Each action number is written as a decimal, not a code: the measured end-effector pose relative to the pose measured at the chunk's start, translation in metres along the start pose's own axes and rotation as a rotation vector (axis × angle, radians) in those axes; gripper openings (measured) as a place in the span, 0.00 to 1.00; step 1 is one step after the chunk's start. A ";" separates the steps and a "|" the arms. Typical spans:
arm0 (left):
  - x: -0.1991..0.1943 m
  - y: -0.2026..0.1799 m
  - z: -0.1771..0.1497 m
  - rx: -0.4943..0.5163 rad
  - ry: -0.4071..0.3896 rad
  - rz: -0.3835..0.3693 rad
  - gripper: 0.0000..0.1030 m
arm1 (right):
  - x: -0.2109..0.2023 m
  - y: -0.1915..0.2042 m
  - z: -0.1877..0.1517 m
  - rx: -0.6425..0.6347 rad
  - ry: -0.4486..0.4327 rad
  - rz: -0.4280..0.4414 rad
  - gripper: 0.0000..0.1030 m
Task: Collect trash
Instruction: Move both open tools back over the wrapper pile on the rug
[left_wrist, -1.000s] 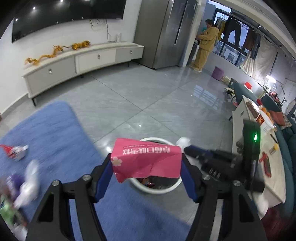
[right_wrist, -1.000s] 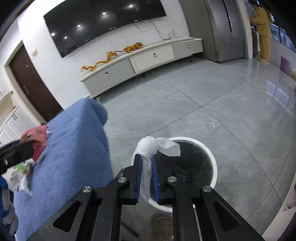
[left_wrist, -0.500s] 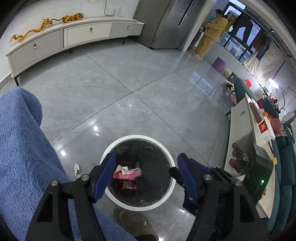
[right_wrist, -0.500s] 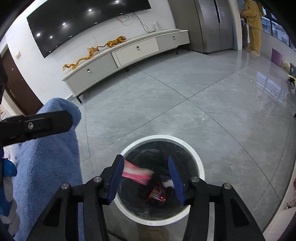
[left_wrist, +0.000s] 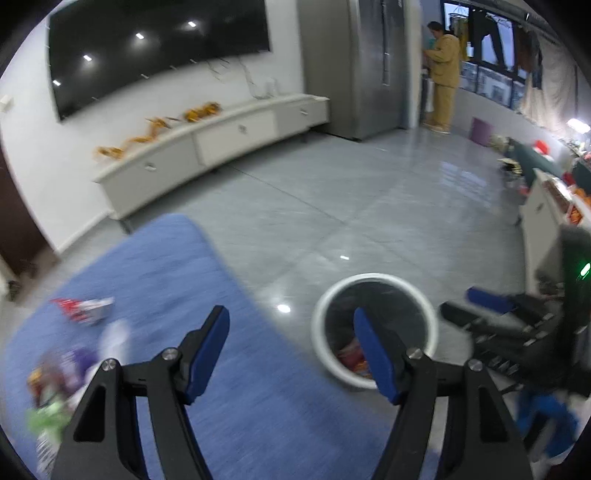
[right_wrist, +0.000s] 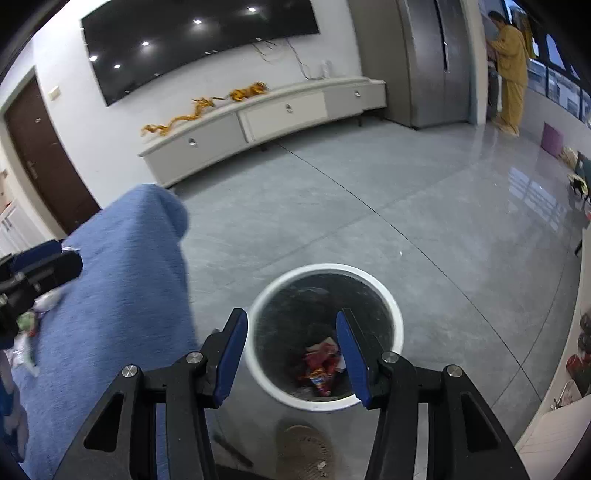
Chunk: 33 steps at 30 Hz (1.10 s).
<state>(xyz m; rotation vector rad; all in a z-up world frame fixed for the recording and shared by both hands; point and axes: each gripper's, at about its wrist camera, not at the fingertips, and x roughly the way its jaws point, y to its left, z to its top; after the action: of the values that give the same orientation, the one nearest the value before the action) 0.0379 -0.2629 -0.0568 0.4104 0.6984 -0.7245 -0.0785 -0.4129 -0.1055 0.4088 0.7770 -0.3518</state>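
Note:
My left gripper (left_wrist: 290, 312) is open and empty over the blue cover (left_wrist: 177, 280), just left of the white-rimmed trash bin (left_wrist: 317, 325). Loose trash lies on the cover at the left: a red and white wrapper (left_wrist: 83, 308), a white tissue (left_wrist: 114, 336) and blurred purple and green wrappers (left_wrist: 55, 387). My right gripper (right_wrist: 291, 314) hangs open and empty above the bin (right_wrist: 391, 306), where red wrappers (right_wrist: 321, 365) lie at the bottom. Each gripper shows in the other's view, the right gripper (left_wrist: 460, 301) beside the bin and the left gripper (right_wrist: 70, 258) over the cover.
A slipper (right_wrist: 303, 450) lies on the grey tile floor just in front of the bin. A low white cabinet (right_wrist: 258, 122) runs along the far wall under a large screen. A person (left_wrist: 443, 77) stands far off by the fridge. A white table (left_wrist: 543, 218) is at the right.
The pink packet left my left gripper and the white tissue left my right gripper; both grippers now stand open and empty. My left gripper swung from over the bin back toward the cover.

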 end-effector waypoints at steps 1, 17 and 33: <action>-0.011 0.006 -0.007 -0.003 -0.012 0.019 0.67 | -0.005 0.006 -0.001 -0.006 -0.006 0.008 0.46; -0.131 0.095 -0.081 -0.186 -0.136 0.205 0.67 | -0.062 0.129 -0.023 -0.242 -0.038 0.102 0.55; -0.146 0.184 -0.165 -0.378 -0.041 0.197 0.67 | -0.074 0.193 -0.040 -0.380 -0.027 0.127 0.58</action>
<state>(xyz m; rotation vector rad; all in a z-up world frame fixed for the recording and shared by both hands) 0.0197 0.0235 -0.0503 0.1148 0.7269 -0.4015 -0.0645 -0.2149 -0.0340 0.0950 0.7681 -0.0860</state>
